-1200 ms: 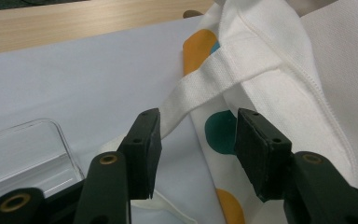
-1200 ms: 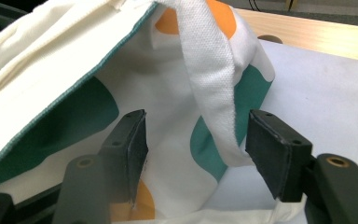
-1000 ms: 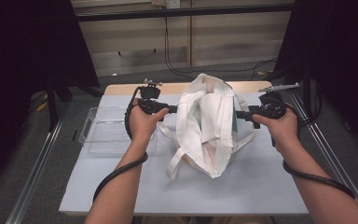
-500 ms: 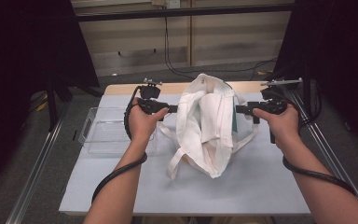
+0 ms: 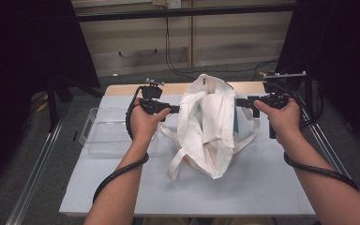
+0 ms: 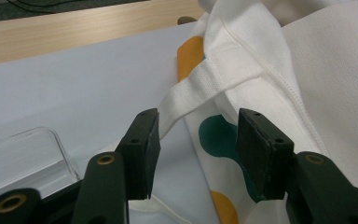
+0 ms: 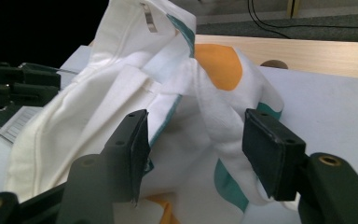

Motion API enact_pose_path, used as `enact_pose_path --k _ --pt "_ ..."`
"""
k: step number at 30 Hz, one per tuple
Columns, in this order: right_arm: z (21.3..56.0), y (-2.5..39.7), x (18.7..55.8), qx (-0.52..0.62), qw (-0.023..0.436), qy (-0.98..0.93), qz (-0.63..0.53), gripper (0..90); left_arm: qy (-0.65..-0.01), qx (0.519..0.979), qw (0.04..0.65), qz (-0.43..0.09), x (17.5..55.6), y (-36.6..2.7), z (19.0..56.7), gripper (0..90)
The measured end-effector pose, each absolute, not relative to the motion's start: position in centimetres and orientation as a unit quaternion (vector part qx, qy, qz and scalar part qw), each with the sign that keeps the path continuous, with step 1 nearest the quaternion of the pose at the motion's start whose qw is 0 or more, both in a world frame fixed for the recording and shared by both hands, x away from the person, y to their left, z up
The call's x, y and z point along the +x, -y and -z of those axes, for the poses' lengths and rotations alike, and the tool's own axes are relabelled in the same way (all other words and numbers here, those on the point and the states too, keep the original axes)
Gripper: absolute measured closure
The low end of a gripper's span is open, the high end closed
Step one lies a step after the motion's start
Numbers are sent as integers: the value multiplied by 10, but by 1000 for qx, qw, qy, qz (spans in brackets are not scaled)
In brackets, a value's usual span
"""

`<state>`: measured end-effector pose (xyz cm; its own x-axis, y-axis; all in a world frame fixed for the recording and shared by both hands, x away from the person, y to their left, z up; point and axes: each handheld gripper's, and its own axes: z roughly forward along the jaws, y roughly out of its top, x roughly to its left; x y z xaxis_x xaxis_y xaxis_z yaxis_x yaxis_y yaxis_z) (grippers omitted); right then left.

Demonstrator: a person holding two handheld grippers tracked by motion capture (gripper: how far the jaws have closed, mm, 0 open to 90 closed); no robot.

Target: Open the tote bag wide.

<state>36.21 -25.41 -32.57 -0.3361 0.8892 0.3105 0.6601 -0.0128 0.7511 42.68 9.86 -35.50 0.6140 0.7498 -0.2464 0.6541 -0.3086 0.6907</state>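
A white cloth tote bag [image 5: 211,126] with orange and teal spots stands slumped, mouth up, in the middle of the table. My left gripper [image 5: 176,109] is level with its left side. In the left gripper view this gripper [image 6: 198,128] is open, and the bag's white strap [image 6: 214,79] runs across just beyond the jaws. My right gripper [image 5: 239,101] points at the bag's right side. The right gripper view shows that gripper [image 7: 193,128] open too, with the bag's rumpled rim [image 7: 186,98] in the gap between the jaws, not pinched.
A clear plastic tray [image 5: 101,136] lies on the table to the left of the bag, under my left hand, and its corner [image 6: 23,158] is close to the left jaw. The white table top [image 5: 262,183] ends in a wooden strip [image 5: 122,89] at the back.
My right hand has risen a little and edged left toward the bag. The left hand and the bag have barely moved.
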Motion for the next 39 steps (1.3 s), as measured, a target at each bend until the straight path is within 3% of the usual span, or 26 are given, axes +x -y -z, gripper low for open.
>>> enact_pose_path --k 19,23,29,32,39 --pt "330 228 372 551 117 -711 -421 430 -436 804 400 -58 428 -94 358 517" --pt "335 222 373 559 86 -703 -432 545 -434 805 402 -56 427 -91 358 518" --pt "336 219 373 565 89 -698 -430 702 -432 805 403 -58 427 -88 355 503" --pt "336 217 373 555 91 -708 -427 846 -434 801 408 -59 426 -88 354 463" --pt "333 213 373 553 99 -711 -422 878 -443 793 412 -63 425 -93 350 382"
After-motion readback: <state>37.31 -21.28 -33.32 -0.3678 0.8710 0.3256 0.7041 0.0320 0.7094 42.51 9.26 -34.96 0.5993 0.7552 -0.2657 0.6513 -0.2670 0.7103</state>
